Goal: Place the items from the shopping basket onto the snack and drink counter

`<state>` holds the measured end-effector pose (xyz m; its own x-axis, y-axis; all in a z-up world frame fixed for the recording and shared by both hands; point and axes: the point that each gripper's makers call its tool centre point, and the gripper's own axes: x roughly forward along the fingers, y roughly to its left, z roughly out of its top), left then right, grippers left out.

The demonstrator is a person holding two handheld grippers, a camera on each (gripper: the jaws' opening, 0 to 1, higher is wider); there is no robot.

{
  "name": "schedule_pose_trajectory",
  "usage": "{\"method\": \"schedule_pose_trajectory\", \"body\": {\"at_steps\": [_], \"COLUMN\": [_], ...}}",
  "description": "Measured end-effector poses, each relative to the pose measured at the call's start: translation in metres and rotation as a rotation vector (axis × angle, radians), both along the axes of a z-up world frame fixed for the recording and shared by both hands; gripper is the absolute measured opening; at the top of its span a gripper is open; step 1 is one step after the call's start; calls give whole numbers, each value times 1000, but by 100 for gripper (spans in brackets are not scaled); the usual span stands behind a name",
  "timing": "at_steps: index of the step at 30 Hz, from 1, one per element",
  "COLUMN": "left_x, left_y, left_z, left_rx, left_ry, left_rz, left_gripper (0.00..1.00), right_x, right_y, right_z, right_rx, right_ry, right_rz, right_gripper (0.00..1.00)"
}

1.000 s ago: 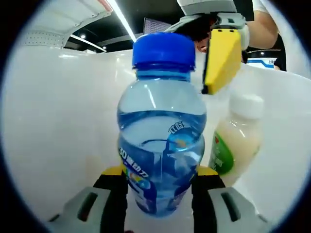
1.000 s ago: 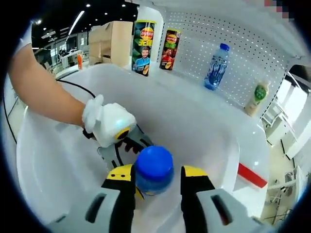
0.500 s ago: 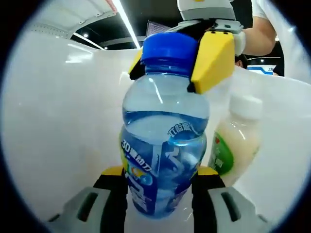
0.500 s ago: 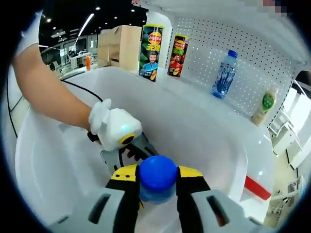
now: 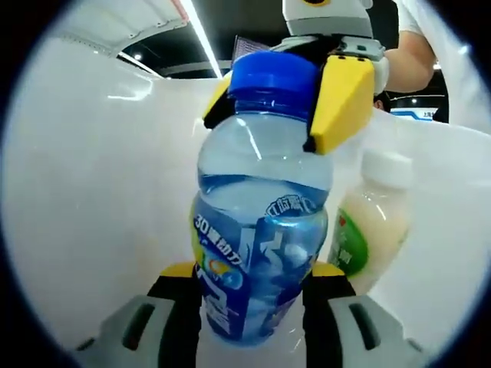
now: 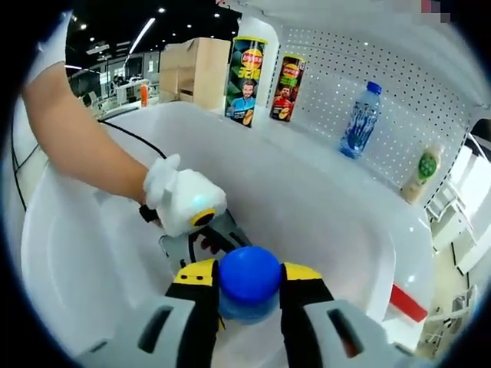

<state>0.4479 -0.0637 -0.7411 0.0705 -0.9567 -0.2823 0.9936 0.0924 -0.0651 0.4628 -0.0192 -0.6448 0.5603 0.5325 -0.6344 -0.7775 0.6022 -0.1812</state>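
A clear water bottle (image 5: 261, 230) with a blue cap (image 6: 248, 274) stands upright inside the white shopping basket (image 5: 92, 192). My left gripper (image 5: 253, 285) is shut on its lower body, one jaw on each side. From above, my right gripper (image 6: 249, 287) is shut on the cap, and its yellow fingers (image 5: 343, 100) flank the cap in the left gripper view. A gloved hand (image 6: 182, 201) holds the left gripper low in the basket. A milky bottle (image 5: 372, 222) with a white cap and green label stands just behind the water bottle, to the right.
Beyond the basket's far rim (image 6: 307, 153), a white pegboard counter carries two chip cans (image 6: 247, 80), a blue-labelled water bottle (image 6: 362, 120) and a pale bottle with a green label (image 6: 420, 175). Cardboard boxes (image 6: 192, 73) stand further back on the left.
The right gripper came over the cap from the side and its jaws closed on it. The bottle's label has turned a little towards the camera. The left gripper keeps its hold.
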Motion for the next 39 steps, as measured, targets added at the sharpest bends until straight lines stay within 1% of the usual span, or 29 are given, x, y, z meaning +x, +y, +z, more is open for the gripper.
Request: {"method": "schedule_pose_trajectory", "body": {"at_steps": [2, 4, 7, 8, 12, 17, 18, 22, 31, 33, 36, 39], "left_x": [0, 0, -1, -1, -1, -2, -2, -1, 0, 0, 0, 1], "left_y": [0, 0, 1, 1, 0, 1, 1, 1, 2, 2, 2, 3], "left_z": [0, 0, -1, -1, 0, -1, -1, -1, -1, -1, -1, -3], "left_rx": [1, 3, 5, 6, 7, 9, 7, 6, 7, 15, 47, 54], "left_ry": [2, 1, 0, 1, 1, 1, 1, 3, 16, 18, 19, 20], "left_rz": [0, -1, -3, -1, -1, -7, -7, -7, -6, -3, 12, 22], "left_gripper": [53, 53, 53, 53, 53, 53, 53, 53, 53, 53, 52, 52], "right_x": [0, -1, -3, -3, -2, -3, -3, -2, -1, -1, 0, 0], "right_y": [0, 0, 2, 1, 0, 2, 2, 4, 7, 7, 9, 9], "right_z": [0, 0, 1, 1, 1, 2, 2, 3, 4, 4, 4, 4], "right_rx": [2, 1, 10, 12, 32, 73, 77, 91, 113, 113, 118, 123], "right_ry": [6, -2, -34, -36, -32, -44, -55, -63, -68, -69, -71, -77], "right_rz": [-13, -8, 20, 16, 15, 30, 41, 65, 83, 85, 90, 98], "right_gripper": [31, 31, 31, 31, 30, 29, 29, 28, 27, 27, 27, 26]}}
